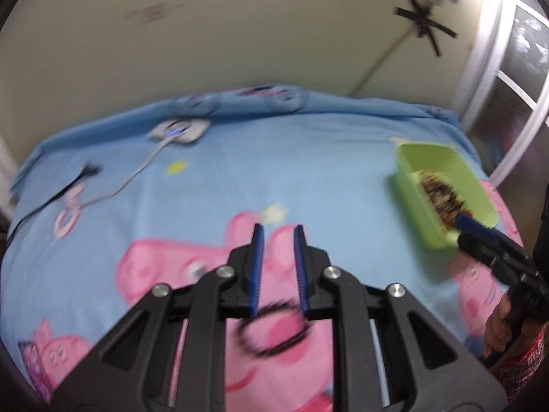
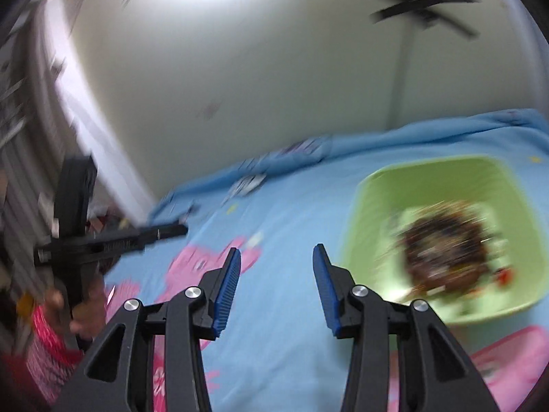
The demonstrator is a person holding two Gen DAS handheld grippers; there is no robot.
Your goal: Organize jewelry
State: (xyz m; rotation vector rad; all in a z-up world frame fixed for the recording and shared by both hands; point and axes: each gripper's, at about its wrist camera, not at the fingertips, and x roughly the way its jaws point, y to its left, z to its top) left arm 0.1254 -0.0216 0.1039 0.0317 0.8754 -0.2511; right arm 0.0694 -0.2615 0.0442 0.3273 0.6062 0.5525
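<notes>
A green plastic tub point(image 1: 442, 168) sits on the blue cartoon bedsheet at the right and holds a dark, tangled heap of jewelry point(image 1: 441, 195). In the right wrist view the tub point(image 2: 435, 185) and the blurred jewelry heap point(image 2: 446, 254) lie just right of my fingers. My left gripper point(image 1: 278, 231) is open and empty above the sheet's pink pig print. My right gripper point(image 2: 276, 252) is open and empty, beside the tub's near left edge. The right gripper also shows in the left wrist view point(image 1: 470, 225) at the tub's near corner. The left gripper shows in the right wrist view point(image 2: 178, 230) at the left.
A white device with a cable point(image 1: 178, 130) and a black cable point(image 1: 55, 195) lie on the sheet at the far left. A cream wall point(image 1: 240, 34) stands behind the bed. A window frame point(image 1: 507, 86) is at the right. Both views are motion-blurred.
</notes>
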